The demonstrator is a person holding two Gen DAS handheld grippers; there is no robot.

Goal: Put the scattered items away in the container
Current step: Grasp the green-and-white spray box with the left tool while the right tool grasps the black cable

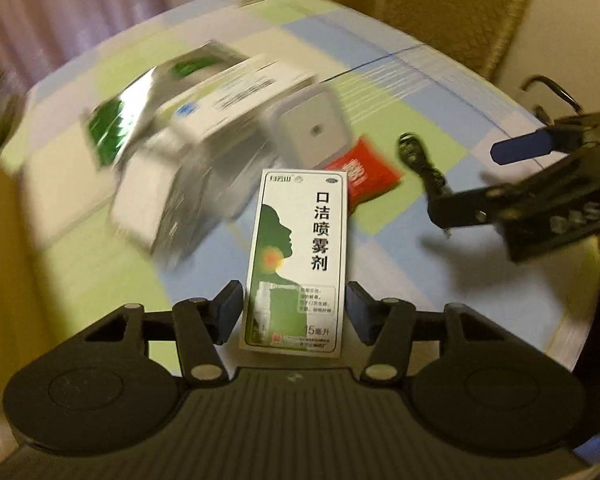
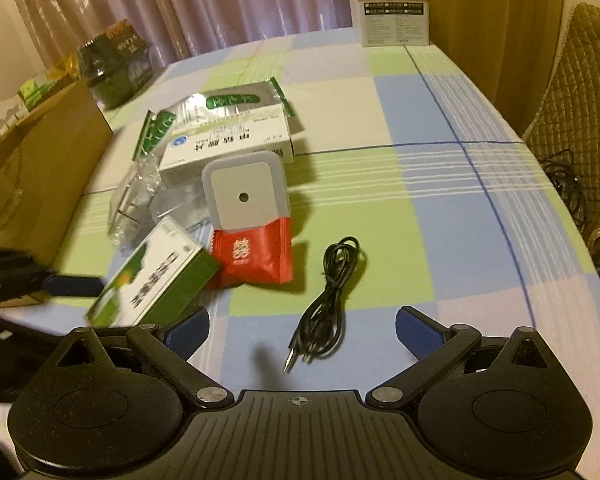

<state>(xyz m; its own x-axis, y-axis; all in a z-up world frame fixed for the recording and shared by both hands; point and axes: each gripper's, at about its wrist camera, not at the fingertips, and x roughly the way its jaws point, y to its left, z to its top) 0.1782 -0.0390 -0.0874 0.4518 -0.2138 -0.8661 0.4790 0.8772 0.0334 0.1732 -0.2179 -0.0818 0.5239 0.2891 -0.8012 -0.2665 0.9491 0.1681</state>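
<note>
Spray box (image 1: 296,264) sits nearest, standing between the left gripper (image 1: 294,312) jaws, long axis running straight out along the fingers; the pads flank its lower sides, and whether they press yet is hard to tell. In the right wrist view the box is tilted above the worktop (image 2: 440,200), so probably held. Right gripper (image 2: 302,330): jaws wide, empty, black cable (image 2: 326,300) on the worktop between and just ahead of them, long axis roughly along the fingers. Clear container (image 2: 140,200) lies toward the worktop's left edge, beyond the box; left hand is nearer it.
</note>
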